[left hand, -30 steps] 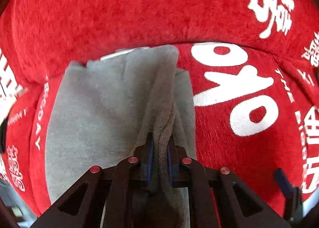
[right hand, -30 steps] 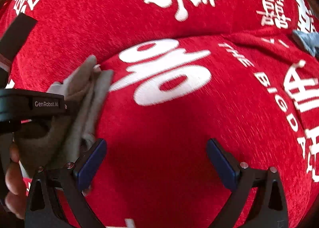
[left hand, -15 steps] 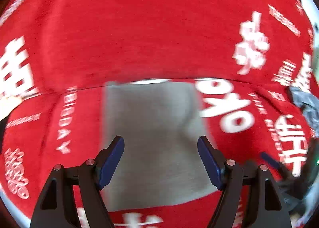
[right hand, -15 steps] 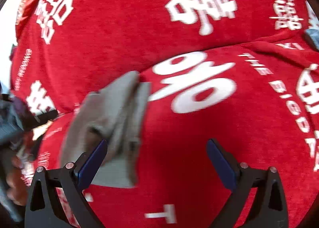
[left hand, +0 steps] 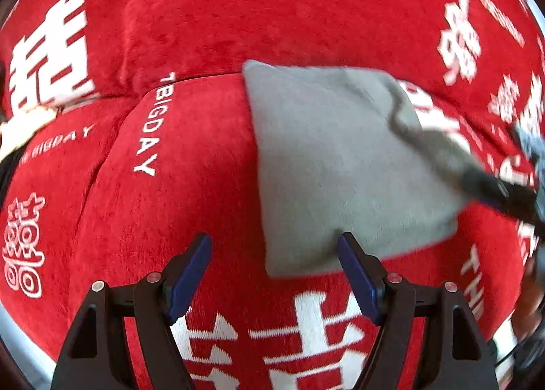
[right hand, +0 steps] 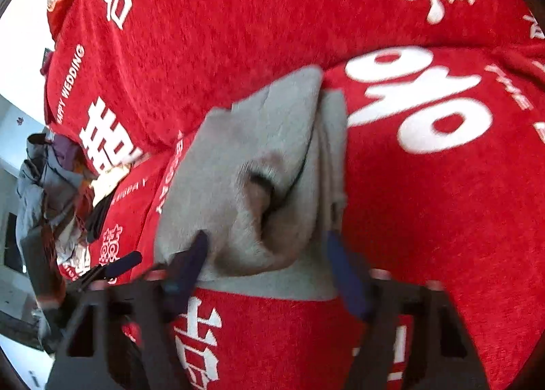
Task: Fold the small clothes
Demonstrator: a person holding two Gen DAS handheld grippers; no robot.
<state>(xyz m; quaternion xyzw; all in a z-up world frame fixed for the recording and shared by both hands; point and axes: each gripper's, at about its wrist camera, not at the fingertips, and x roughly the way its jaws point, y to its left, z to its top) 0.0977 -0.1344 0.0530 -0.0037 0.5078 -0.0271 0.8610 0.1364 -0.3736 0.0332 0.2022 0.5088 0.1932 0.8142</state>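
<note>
the left gripper (left hand: 274, 269) gapes wide over the red printed sofa cover (left hand: 190, 192), gripping nothing; the folded grey cloth (left hand: 340, 165) lies beside its right finger. the right gripper (right hand: 267, 265) (blurred) spreads open around the cloth's (right hand: 245, 185) near edge.

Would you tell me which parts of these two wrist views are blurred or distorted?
Left wrist view: the left gripper and most of the grey cloth are sharp; the right edge smears, and fisheye bows the red cover. Right wrist view: the right gripper is motion-blurred; the upper left corner is overexposed.
</note>
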